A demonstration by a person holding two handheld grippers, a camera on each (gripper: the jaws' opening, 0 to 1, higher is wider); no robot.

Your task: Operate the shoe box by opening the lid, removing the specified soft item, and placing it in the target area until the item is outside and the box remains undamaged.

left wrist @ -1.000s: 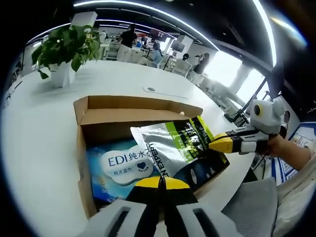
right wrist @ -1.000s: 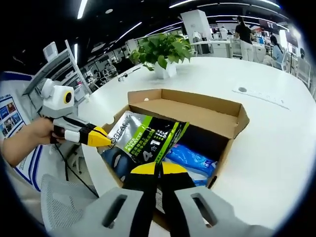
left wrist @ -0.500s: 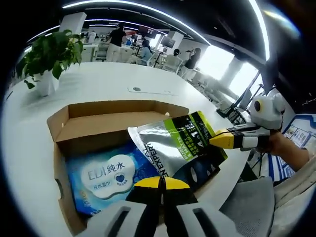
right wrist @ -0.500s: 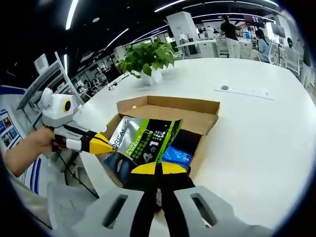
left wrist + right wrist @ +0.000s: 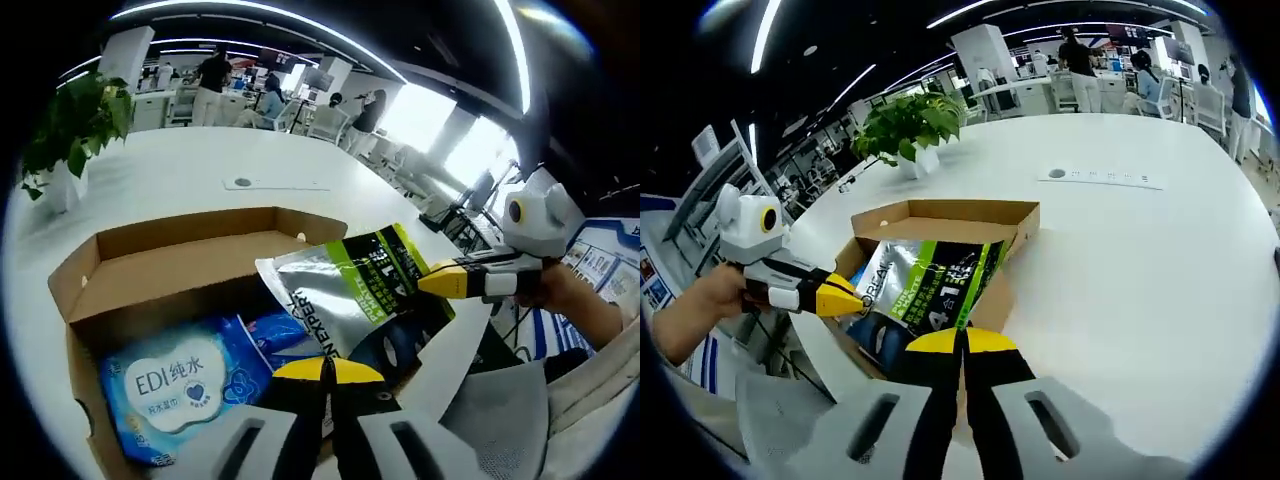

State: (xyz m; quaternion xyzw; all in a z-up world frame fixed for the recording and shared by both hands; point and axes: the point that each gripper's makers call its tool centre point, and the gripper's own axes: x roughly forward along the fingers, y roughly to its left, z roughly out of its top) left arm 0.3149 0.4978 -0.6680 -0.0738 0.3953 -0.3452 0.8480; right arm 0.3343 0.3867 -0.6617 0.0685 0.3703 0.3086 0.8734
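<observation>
While both grippers pinch the pouch (image 5: 345, 290) from opposite edges, it hangs just above the open box (image 5: 150, 250), over its near side. The left gripper (image 5: 322, 368) has its yellow tips closed on the pouch's lower edge; the right gripper (image 5: 962, 340) is likewise closed on its own side of the pouch. Each appears in the other's view with its tip against the pouch rim. One risk, as I judge it, is uneven pulling: if the hands part, the slick foil may slip from one pinch and drop back onto the wipes (image 5: 170, 385). Another is dragging the pouch low, so it catches the cardboard wall and bends it. The target area on the table (image 5: 1120, 270) is not marked.
</observation>
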